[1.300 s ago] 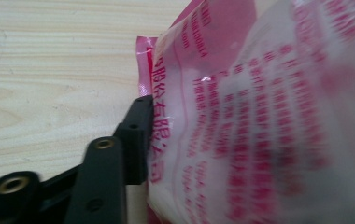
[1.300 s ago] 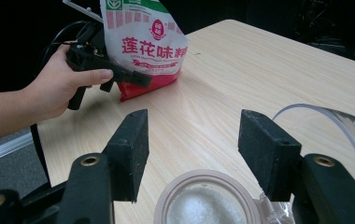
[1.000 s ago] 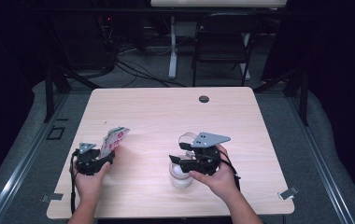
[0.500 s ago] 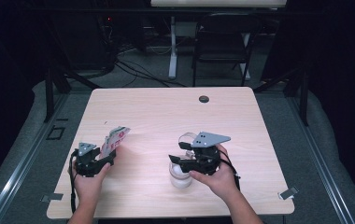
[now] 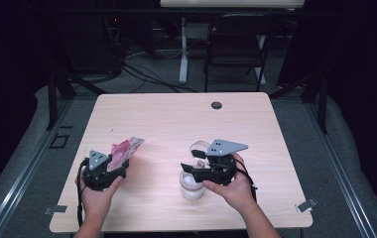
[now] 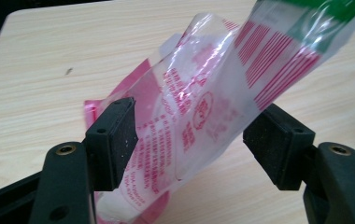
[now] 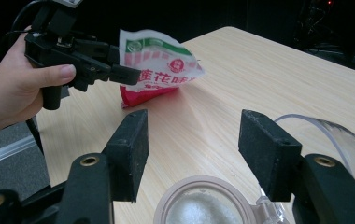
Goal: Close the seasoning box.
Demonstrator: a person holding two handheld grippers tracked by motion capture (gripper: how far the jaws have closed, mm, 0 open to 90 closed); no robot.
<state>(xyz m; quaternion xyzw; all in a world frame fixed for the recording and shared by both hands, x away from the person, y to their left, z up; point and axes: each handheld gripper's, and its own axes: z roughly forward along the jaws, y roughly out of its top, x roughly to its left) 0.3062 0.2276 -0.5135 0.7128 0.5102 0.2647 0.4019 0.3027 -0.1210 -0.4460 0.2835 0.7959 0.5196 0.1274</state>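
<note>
A person sits at a pale wooden surface [image 5: 176,119] with a hand-held gripper in each hand.

The left hand-held gripper [image 5: 108,171], near the front left, holds a clear plastic packet [image 6: 199,112] printed in pink and red, with a green band at its top. The packet's lower end rests on the surface and it leans away from the jaws. It carries red Chinese characters, a round red emblem and red stripes; the small print is too fine to read.

The right hand-held gripper [image 7: 192,149] has its jaws wide apart, gripping nothing. Just below and in front of them stands a small clear jar [image 7: 203,205], lid open, holding something white and grainy. Its clear lid [image 7: 334,135] stands up beside the right jaw.
</note>
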